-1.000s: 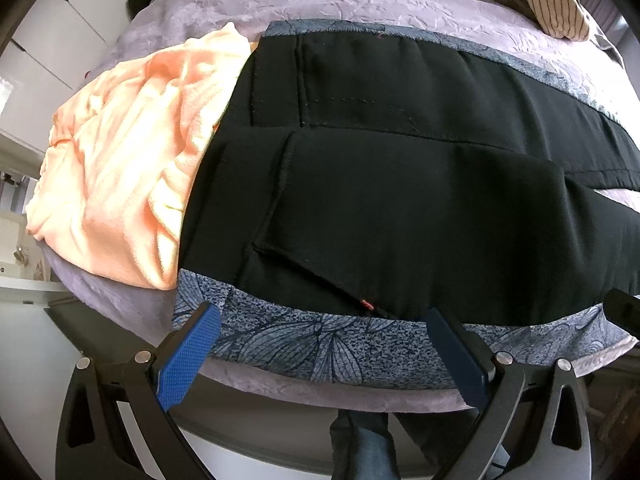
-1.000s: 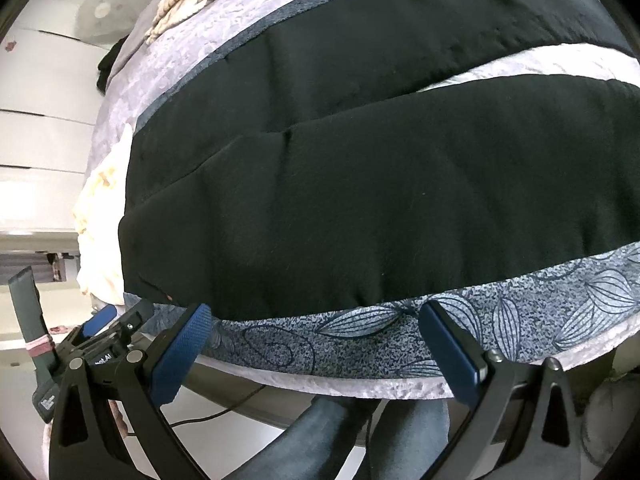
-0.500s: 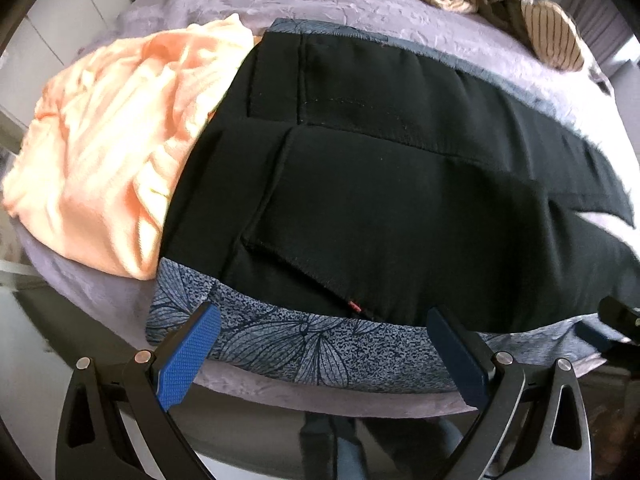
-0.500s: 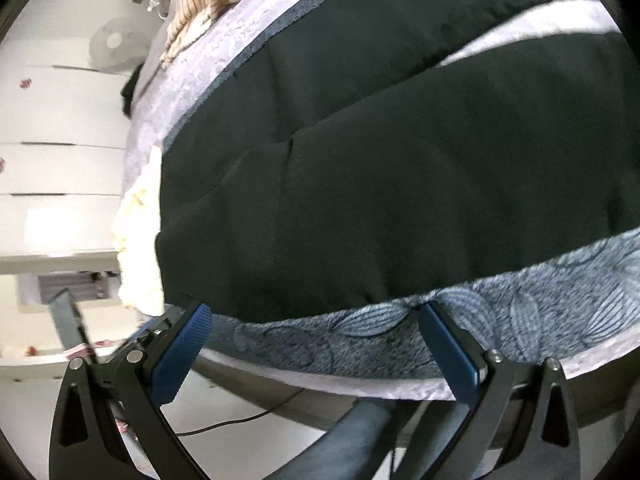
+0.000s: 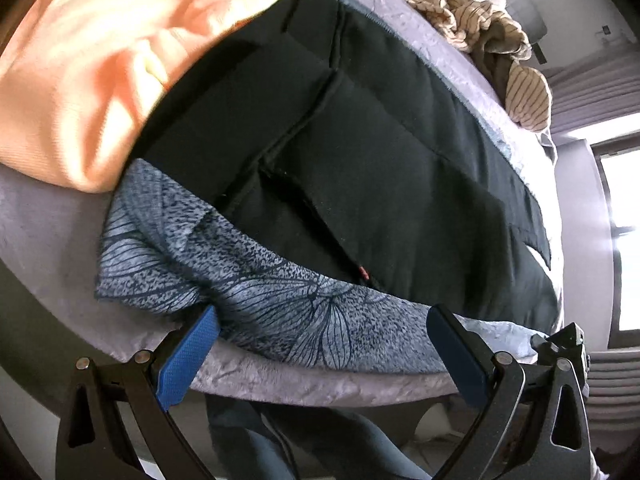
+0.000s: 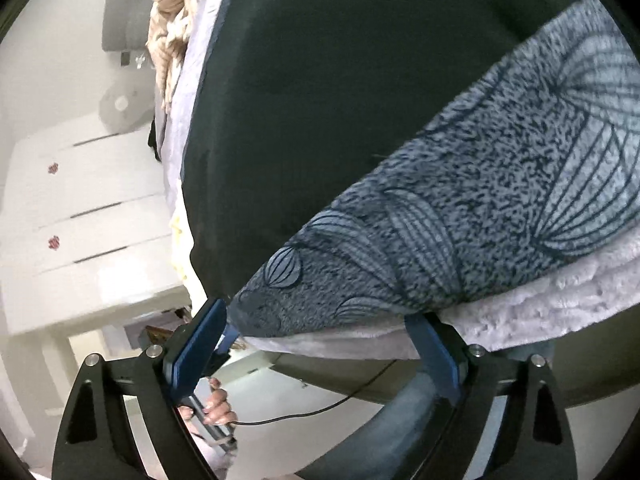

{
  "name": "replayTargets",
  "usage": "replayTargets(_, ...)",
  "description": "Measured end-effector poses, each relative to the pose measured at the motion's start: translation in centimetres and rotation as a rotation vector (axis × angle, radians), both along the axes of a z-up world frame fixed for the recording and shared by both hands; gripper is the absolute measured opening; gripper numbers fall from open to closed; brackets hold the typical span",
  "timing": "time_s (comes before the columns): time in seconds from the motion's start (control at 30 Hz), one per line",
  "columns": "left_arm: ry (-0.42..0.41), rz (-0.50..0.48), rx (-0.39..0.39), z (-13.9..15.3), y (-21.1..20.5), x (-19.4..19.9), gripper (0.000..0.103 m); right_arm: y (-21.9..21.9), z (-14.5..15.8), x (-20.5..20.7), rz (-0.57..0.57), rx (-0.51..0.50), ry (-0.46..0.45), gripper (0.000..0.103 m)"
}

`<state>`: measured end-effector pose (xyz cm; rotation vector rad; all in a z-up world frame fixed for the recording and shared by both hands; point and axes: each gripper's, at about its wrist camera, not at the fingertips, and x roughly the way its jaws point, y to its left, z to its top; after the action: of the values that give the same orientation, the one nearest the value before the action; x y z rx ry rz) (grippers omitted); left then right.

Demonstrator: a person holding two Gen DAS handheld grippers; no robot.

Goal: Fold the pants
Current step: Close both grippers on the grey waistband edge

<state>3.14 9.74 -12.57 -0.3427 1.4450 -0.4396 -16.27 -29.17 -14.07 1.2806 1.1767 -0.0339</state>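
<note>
We see the black pants spread flat just beyond both pairs of tongs, lying on a grey leaf-print cloth that covers the lilac bed cover. The left gripper stands wide, nothing between its blue pads, with the printed cloth's edge directly ahead of it and the pants' near hem just past that. The right gripper is wide as well; the cloth edge and cover sit between its pads, though with this tilted, blurred view we cannot say whether either pad touches fabric.

We judge the pants to be light, limp and thin, likely to drape and slide over the cloth beneath rather than hold a crease, so a pinch should take only the black layer near the hem or waistband seam, not the printed cloth under it. The stitched pocket seams ahead of the left tongs offer a firmer edge.

To the left of the left tongs lies an orange garment; far ahead, a striped one.

A small red tab sits on the near seam; no writing on it is legible. Drawers to the right tongs' left bear small red marks, unreadable.
</note>
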Motion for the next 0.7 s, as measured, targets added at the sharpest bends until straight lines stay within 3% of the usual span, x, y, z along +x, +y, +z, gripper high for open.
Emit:
replayTargets(0.13, 0.013, 0.007, -0.002, -0.6, -0.3, 0.0, 0.103, -0.1, -0.5, 0.3, -0.006, 0.017, -0.010, 0.093)
replayTargets(0.33, -0.016, 0.060, -0.136, 1.7, 0.7, -0.1, 0.103, 0.0, 2.7, 2.4, -0.039, 0.076, -0.200, 0.092)
replayTargets(0.43, 0.027, 0.082, -0.104, 0.5, 1.3, -0.6, 0.103, -0.1, 2.3, 3.4, -0.044, 0.099, -0.206, 0.092)
replayTargets(0.57, 0.070, 0.120, -0.080, -0.4, 2.3, -2.4, 0.103, 1.0, 0.2, 4.3, -0.015, 0.145, -0.141, 0.089)
replayTargets(0.7, 0.082, 0.156, -0.087, -1.2, 3.0, -2.3, 0.103, 1.0, 1.3, 4.4, -0.020, 0.177, -0.205, 0.089)
